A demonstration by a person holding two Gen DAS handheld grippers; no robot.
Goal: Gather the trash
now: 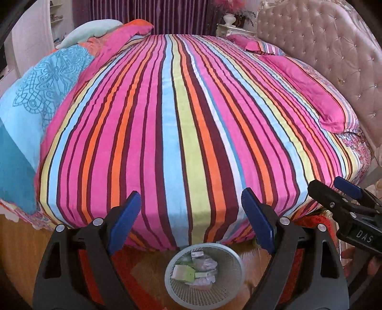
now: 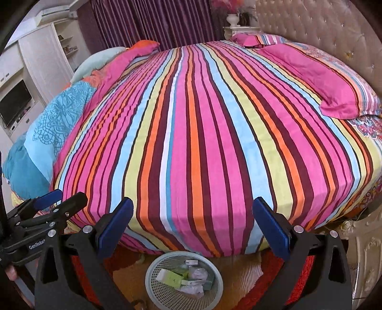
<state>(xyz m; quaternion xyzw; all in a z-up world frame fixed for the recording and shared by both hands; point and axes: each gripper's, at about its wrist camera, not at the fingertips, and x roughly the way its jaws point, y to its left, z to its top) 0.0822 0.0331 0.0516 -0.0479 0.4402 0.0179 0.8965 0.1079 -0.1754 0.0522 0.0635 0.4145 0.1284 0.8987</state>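
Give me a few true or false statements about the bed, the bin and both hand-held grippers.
1. The wastebasket holds trash. True.
2. The left hand-held gripper grips a wrapper. False: it is open and empty.
3. The wastebasket sits on the bed. False: it stands on the floor by the striped bedspread.
4. The right hand-held gripper is open. True.
5. The pillow near the headboard is green. False: pink.

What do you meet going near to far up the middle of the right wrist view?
Waste basket holding trash → striped bedspread → purple curtain. Both the right gripper and the left gripper are open and empty.
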